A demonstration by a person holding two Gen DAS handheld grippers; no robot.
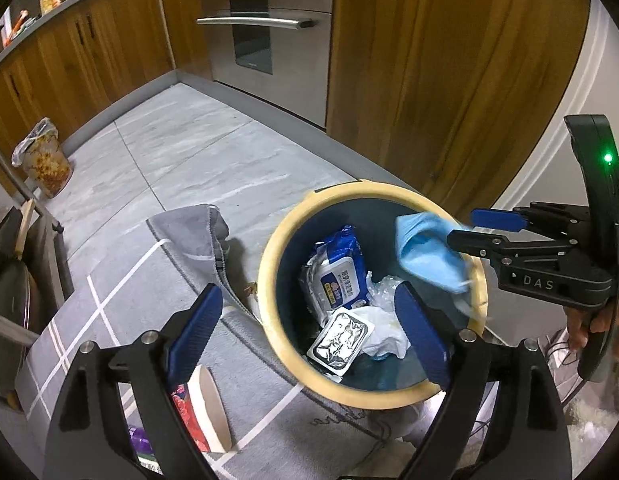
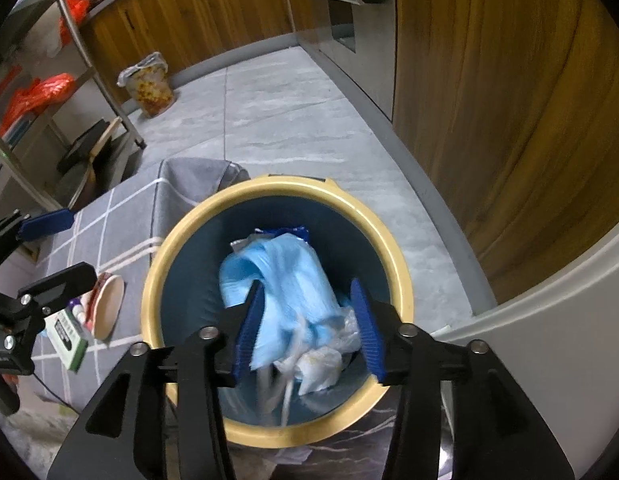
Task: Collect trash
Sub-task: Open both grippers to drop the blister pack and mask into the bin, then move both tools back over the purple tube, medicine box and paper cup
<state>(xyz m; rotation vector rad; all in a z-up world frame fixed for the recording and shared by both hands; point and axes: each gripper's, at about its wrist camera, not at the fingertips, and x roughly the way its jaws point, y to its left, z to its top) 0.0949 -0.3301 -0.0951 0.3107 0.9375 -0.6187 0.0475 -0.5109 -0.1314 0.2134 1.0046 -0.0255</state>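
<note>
A round bin with a yellow rim [image 1: 269,280] and dark blue inside stands on the grey rug; it also shows in the right wrist view [image 2: 157,264]. It holds a wipes pack [image 1: 341,272], a foil tray [image 1: 339,340] and white tissue [image 1: 383,332]. My right gripper [image 2: 309,320] is open above the bin mouth. A blurred blue face mask [image 2: 285,280] lies between its fingers, over the bin [image 1: 425,256]. My left gripper [image 1: 309,328] is open and empty over the bin's near edge.
A paper cup [image 1: 211,408] and small packets [image 2: 69,332] lie on the rug left of the bin. A lined floral bin [image 1: 43,160] stands by the wooden cabinets. A steel oven [image 1: 269,20] is behind. A metal shelf rack [image 2: 49,80] is at left.
</note>
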